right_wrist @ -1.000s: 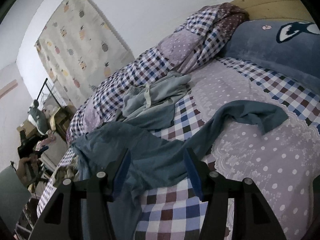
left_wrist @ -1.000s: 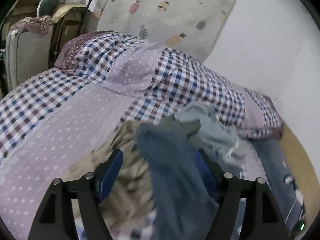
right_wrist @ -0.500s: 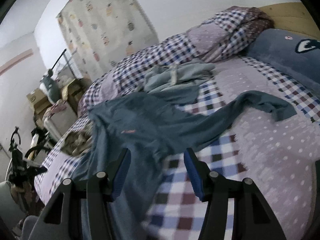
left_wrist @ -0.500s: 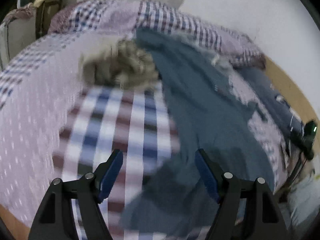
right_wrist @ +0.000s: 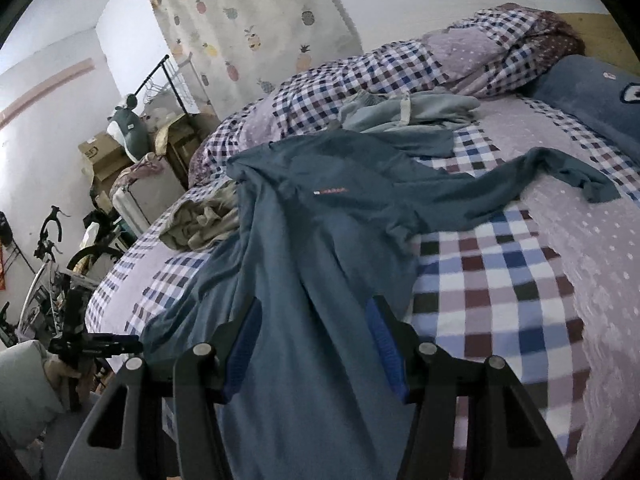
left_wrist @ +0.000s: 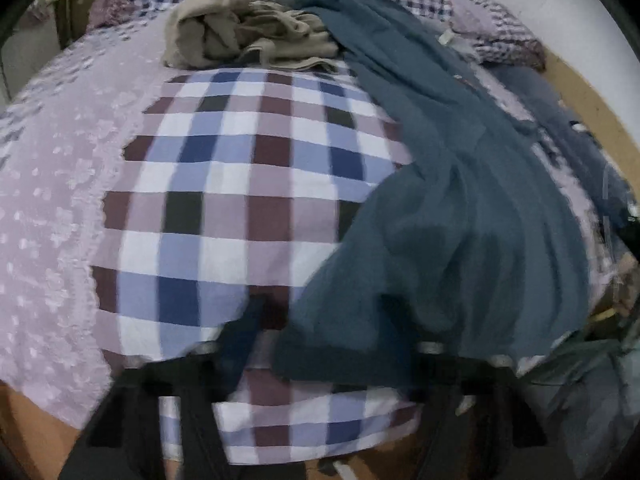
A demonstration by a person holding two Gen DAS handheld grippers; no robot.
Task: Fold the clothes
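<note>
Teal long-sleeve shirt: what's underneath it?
The teal shirt lies on the checked bedspread, overlapping the beige garment's edge. Anything else beneath is covered.

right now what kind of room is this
Most likely a lived-in bedroom, doubling as storage: a bed with checked bedding and a blue pillow, clothes spread on it, a pineapple-print curtain, and a bicycle beside stacked boxes.

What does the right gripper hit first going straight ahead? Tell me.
Most likely the teal shirt: the right gripper has open jaws straddling its fabric, which spreads ahead across the bed. Depth is uncertain.
</note>
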